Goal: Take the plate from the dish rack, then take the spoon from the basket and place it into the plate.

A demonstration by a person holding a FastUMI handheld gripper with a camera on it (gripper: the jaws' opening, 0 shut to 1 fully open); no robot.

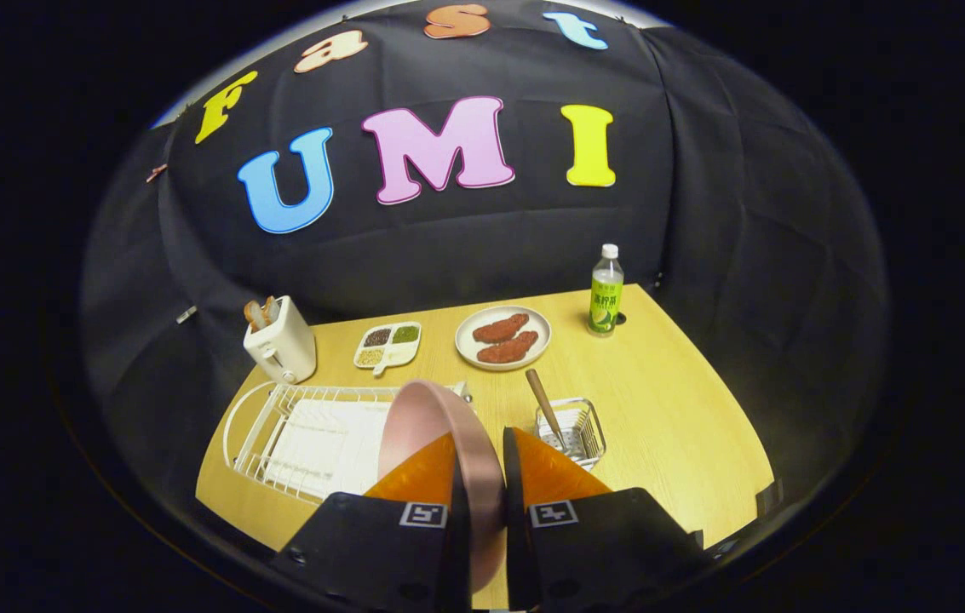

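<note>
A pink plate [422, 421] stands on edge between my gripper's [479, 444] fingers, which press on its rim from both sides. The plate is held up above the table, just right of the white wire dish rack [278, 426]. A spoon with a wooden handle [545, 402] leans in a small wire basket [577, 430] just ahead of the right finger, its bowl down inside the basket.
On the wooden table [669, 409] stand a white toaster [280, 340] with bread, a small divided dish [388, 345] of grains, a white plate with two brown patties [503, 337] and a green bottle [606, 291]. A white mat lies in the rack.
</note>
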